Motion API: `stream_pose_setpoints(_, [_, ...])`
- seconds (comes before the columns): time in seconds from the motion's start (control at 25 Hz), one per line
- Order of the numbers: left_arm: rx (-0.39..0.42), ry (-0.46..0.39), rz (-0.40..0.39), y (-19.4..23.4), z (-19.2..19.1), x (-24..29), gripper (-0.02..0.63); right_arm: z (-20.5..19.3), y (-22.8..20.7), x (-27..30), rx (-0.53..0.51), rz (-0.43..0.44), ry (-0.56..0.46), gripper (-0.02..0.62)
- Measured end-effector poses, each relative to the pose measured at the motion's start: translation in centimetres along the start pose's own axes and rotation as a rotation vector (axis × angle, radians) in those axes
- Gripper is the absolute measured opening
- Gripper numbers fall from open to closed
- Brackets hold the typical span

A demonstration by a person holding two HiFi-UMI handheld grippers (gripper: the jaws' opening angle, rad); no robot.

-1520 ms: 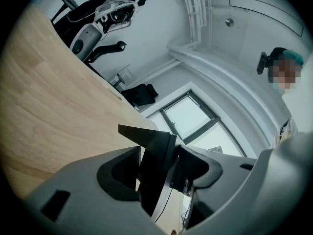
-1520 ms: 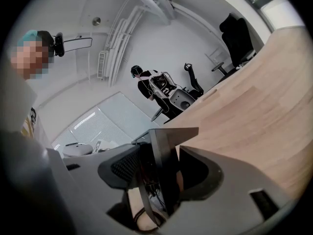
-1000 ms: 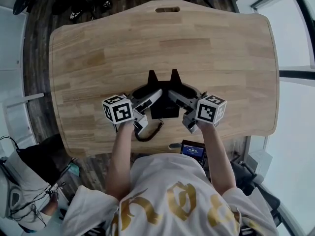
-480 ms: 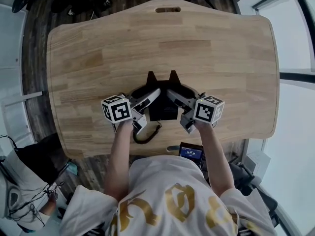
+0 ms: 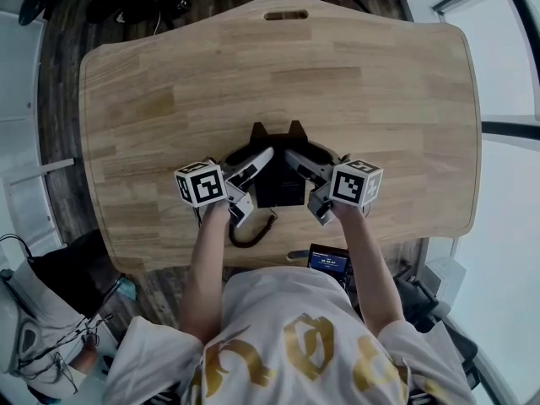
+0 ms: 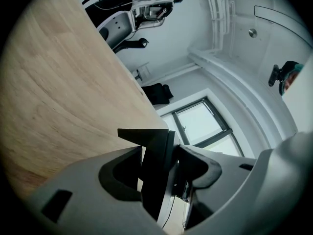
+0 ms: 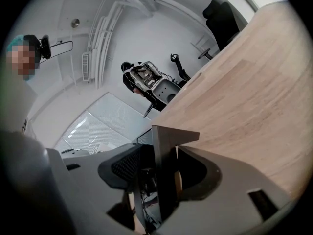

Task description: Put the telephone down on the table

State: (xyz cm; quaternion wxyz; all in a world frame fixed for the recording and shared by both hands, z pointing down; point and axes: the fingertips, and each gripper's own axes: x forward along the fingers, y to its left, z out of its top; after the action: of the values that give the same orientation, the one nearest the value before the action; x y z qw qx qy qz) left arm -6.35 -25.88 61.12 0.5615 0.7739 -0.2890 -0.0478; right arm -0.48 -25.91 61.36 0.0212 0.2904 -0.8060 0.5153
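A black telephone [image 5: 279,186] hangs over the near middle of the wooden table [image 5: 380,99], its two pointed ends facing the far side. Its coiled cord [image 5: 251,233] loops down by the near edge. My left gripper [image 5: 257,160] is shut on the telephone's left side and my right gripper [image 5: 297,160] on its right side. In the left gripper view a black slab of the telephone [image 6: 155,180] stands clamped between the grey jaws. The right gripper view shows the same, with the telephone's edge [image 7: 164,180] pinched between the pads. Whether the telephone touches the table top I cannot tell.
The table has a slot [image 5: 285,15] at its far edge. A small device with a lit screen [image 5: 329,261] sits just below the near edge. An office chair [image 6: 142,9] stands beyond the far end. Dark bags and cables [image 5: 51,294] lie on the floor at left.
Both grippers have sunk a little toward the table top with the telephone still held between them. The grip looks the same.
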Motion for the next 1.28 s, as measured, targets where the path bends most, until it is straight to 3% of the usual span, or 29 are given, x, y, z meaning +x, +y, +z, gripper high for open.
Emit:
stream_pose_setpoints(0.4, [-0.038,-0.006,0.031,1.0,0.2,0.4,0.229,0.1,-0.6,0.4,-0.004,-0.013,-0.002,0.224])
stream_pose_setpoints(0.6, [-0.095,-0.023,0.046,1.2,0.0,0.2,0.237,0.0,-0.5,0.6,-0.004,-0.021,0.006,0.224])
stream_pose_setpoints(0.8, [-0.083,-0.019,0.098,1.2,-0.1,0.0,0.245,0.0,-0.6,0.5,-0.007,-0.047,0.015,0.224])
stream_pose_setpoints(1.12, [0.015,-0.048,0.216,1.1,1.1,-1.4,0.272,0.8,-1.0,-1.2,-0.087,-0.172,-0.007,0.227])
stream_pose_setpoints(1.2, [0.078,-0.082,0.256,0.9,1.8,-2.3,0.272,1.1,-0.8,-1.7,-0.1,-0.187,-0.023,0.227])
stream_pose_setpoints(1.28, [0.198,-0.122,0.31,0.0,2.9,-3.3,0.272,1.4,-0.7,-2.4,-0.156,-0.22,-0.029,0.227])
